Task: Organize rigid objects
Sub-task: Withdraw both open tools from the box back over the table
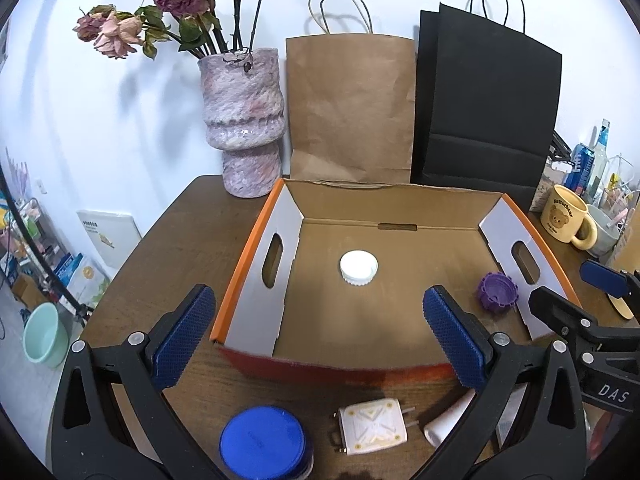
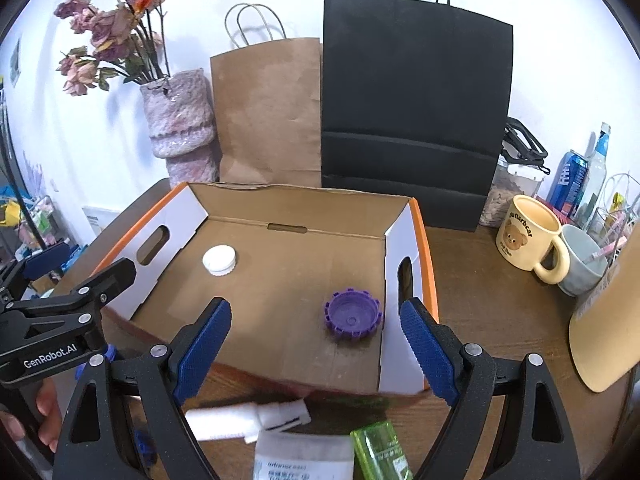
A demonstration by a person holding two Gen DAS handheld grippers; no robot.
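Observation:
An open cardboard box [image 1: 256, 280] [image 2: 404, 240] with orange edges stands on the wooden table. Inside lie a white cap [image 1: 359, 267] [image 2: 219, 260] and a purple ridged cap [image 1: 497, 291] [image 2: 353, 316]. My left gripper [image 1: 320, 340] is open and empty, above the box's front edge. Below it on the table lie a blue round lid [image 1: 262, 442], a white plug adapter [image 1: 372, 426] and a white tube [image 1: 448, 420] [image 2: 248, 420]. My right gripper [image 2: 316, 352] is open and empty, just in front of the purple cap. A white packet [image 2: 304, 458] and a green item [image 2: 380, 452] lie below it.
A pink vase [image 1: 244, 120] with dried roses, a brown paper bag [image 1: 352, 104] and a black bag [image 1: 488, 112] stand behind the box. A bear mug [image 2: 528, 240], a grey cup [image 2: 582, 260], a can and bottles crowd the right. A tan board [image 2: 608, 320] leans at far right.

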